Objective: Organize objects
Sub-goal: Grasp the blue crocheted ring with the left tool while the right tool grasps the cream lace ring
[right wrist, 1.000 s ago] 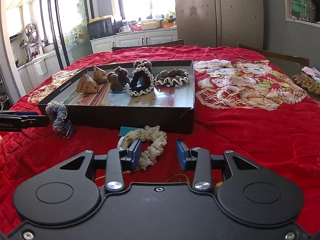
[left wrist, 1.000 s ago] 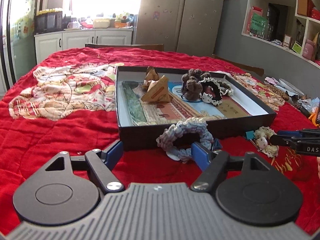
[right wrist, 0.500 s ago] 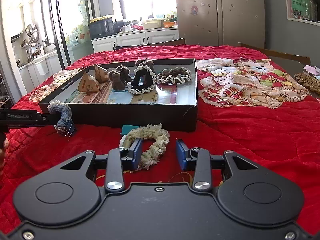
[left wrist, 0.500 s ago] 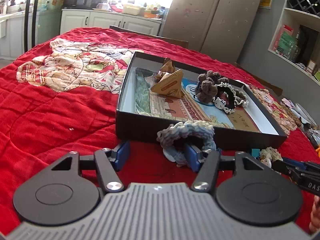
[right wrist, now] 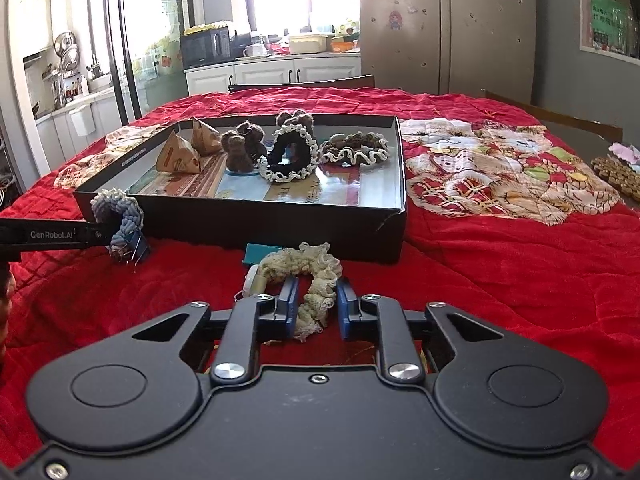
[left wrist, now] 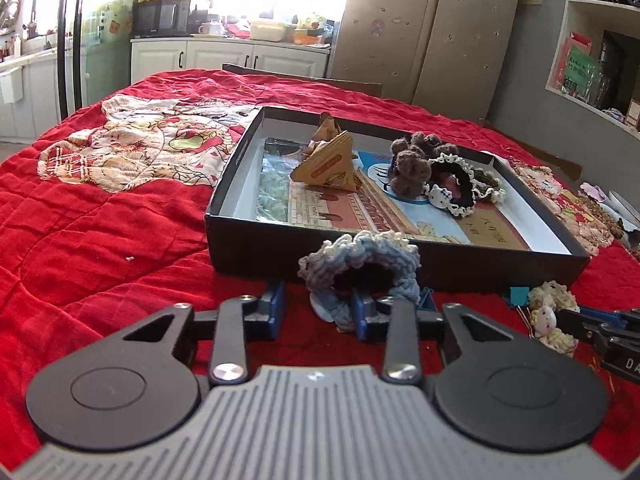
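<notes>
The blue-grey crocheted scrunchie [left wrist: 360, 268] sits at centre frame in the left wrist view, hooked over the right-hand finger of the left gripper [left wrist: 316, 312], whose jaws stand wide apart — carried on one finger, not pinched. It hangs just in front of the black tray [left wrist: 400, 256]. Lower centre of the right wrist view, the cream scrunchie [right wrist: 308, 280] lies on the red quilt [right wrist: 500, 272] between the part-open fingers of the right gripper [right wrist: 316, 308], not yet clamped. The step looks like gathering the last scrunchies; next, each needs lifting over the tray's near wall. Only the right view shows the blue binder clip [right wrist: 134, 246] under the blue-grey scrunchie — and the frilled brown scrunchie [right wrist: 356, 150] at the tray's back right
</notes>
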